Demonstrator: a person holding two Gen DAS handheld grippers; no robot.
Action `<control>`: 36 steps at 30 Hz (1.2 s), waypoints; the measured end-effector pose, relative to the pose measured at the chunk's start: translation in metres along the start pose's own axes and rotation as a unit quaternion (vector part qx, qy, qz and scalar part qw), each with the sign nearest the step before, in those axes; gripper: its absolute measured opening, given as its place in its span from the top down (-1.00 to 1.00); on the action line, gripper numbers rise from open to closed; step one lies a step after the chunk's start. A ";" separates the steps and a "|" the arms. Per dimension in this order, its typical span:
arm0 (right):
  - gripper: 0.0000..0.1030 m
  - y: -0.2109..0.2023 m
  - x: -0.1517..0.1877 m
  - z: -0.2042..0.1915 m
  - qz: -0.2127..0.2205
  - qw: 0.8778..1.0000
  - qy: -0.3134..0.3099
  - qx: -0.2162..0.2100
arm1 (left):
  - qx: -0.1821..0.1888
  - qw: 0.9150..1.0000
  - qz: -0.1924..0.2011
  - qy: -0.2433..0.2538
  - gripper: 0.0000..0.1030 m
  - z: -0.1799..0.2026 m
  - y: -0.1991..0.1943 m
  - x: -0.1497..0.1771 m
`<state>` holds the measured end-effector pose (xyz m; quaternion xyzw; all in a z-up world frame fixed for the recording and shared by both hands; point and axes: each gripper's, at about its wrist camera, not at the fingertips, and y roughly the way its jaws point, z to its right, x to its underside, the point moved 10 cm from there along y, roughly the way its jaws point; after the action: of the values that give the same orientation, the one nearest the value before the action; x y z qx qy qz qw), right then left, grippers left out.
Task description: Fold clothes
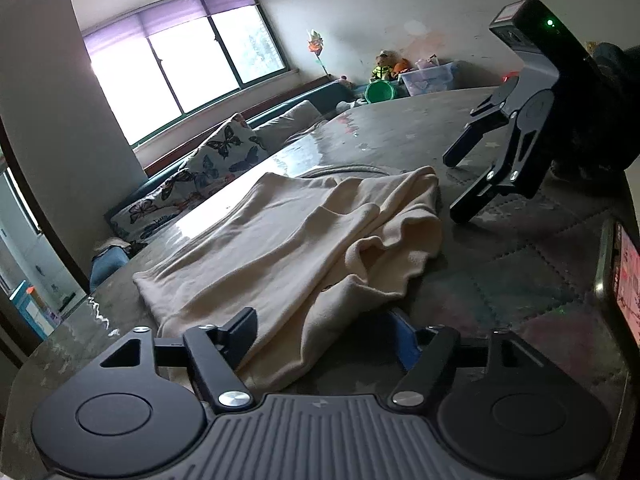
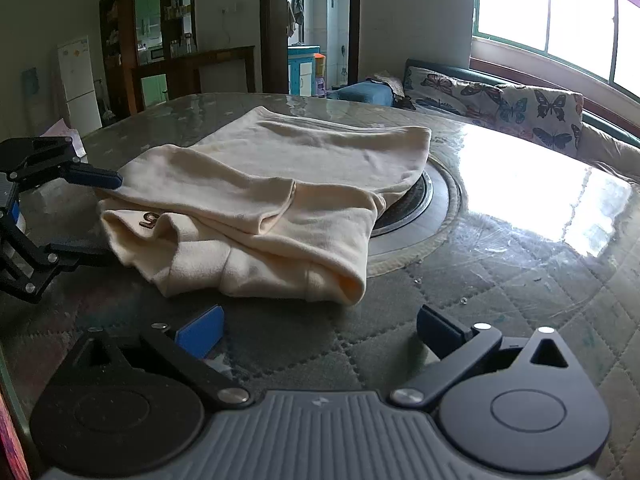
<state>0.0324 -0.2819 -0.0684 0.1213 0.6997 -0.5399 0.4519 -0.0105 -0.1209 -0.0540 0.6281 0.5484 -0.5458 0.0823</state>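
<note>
A cream garment lies folded in rumpled layers on a round table with a glossy cover over quilted cloth. My left gripper stands open at the garment's near corner. The cloth edge lies loose between its fingers and is not pinched. My right gripper is open wide just short of the folded edge, with only bare table between its fingers. The two grippers face the garment from adjacent sides.
A round dark disc set in the table's middle is partly covered by the garment. A phone with a lit screen stands at the table's edge beside me. A sofa with butterfly cushions runs under the window behind the table.
</note>
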 end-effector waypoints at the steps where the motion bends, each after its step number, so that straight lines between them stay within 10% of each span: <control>1: -1.00 0.000 0.000 0.000 0.000 1.000 0.000 0.000 | -0.008 1.000 0.001 0.002 -0.81 0.000 0.000 0.000; 12: -1.00 0.000 -0.001 0.001 -0.001 1.000 0.002 0.000 | -0.034 0.998 0.018 0.049 -0.91 0.009 -0.002 -0.005; 17: -1.00 0.000 -0.001 0.001 -0.001 1.000 0.002 0.000 | -0.020 0.996 0.029 0.077 -0.58 0.020 -0.004 -0.008; 27: -1.00 0.001 -0.001 -0.001 0.000 1.000 0.000 0.004 | 0.003 0.995 0.025 0.101 0.73 0.029 0.008 -0.010; 36: -0.69 -0.010 -0.005 -0.015 0.017 0.999 -0.047 0.010 | -0.012 0.998 0.043 0.043 0.81 0.000 0.007 -0.031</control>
<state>0.0210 -0.2709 -0.0584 0.1123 0.6702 -0.5439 0.4923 0.0011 -0.1420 -0.0329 0.6729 0.5305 -0.5077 0.0897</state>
